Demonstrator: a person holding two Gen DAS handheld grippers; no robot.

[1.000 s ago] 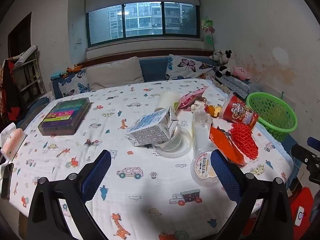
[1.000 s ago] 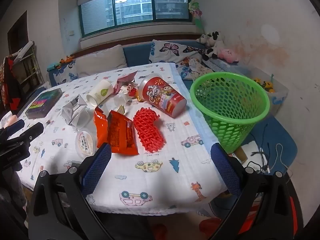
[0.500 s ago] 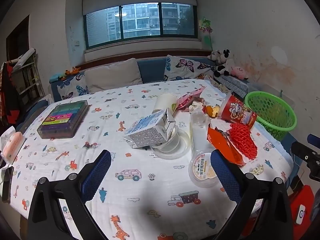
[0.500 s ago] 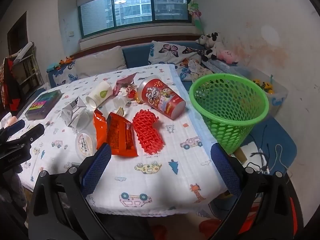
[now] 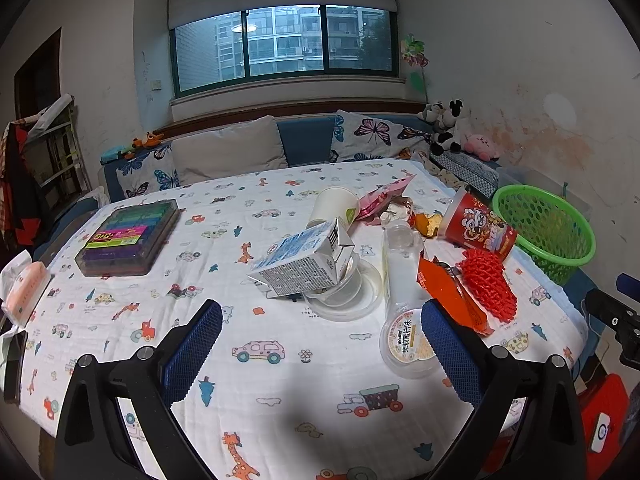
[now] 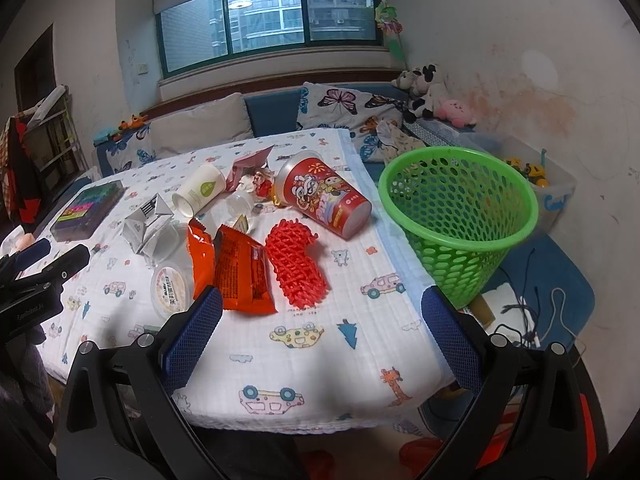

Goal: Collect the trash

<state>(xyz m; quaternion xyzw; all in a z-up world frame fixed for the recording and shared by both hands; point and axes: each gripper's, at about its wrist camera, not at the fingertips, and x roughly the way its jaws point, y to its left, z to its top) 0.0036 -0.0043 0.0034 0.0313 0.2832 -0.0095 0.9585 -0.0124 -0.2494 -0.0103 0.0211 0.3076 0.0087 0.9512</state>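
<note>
Both tongs, left gripper [image 5: 320, 344] and right gripper [image 6: 320, 336], spread wide, empty, raised slightly since a second ago; nothing grasped yet. Green basket [image 6: 460, 216] beside table's right edge, apparently empty. Trash untouched on tablecloth [image 6: 320, 360]: red noodle cup [image 6: 324, 196], milk carton [image 5: 304, 260], orange wrapper [image 6: 240, 272], red foam net [image 6: 294, 264]. Judgement: collection not begun.

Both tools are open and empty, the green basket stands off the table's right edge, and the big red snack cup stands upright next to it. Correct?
Not quite. The red snack cup lies on its side on the tablecloth, as the right wrist view shows. The rest holds: the left tool and right tool are open and empty, and the green basket stands off the table's right edge.
</note>
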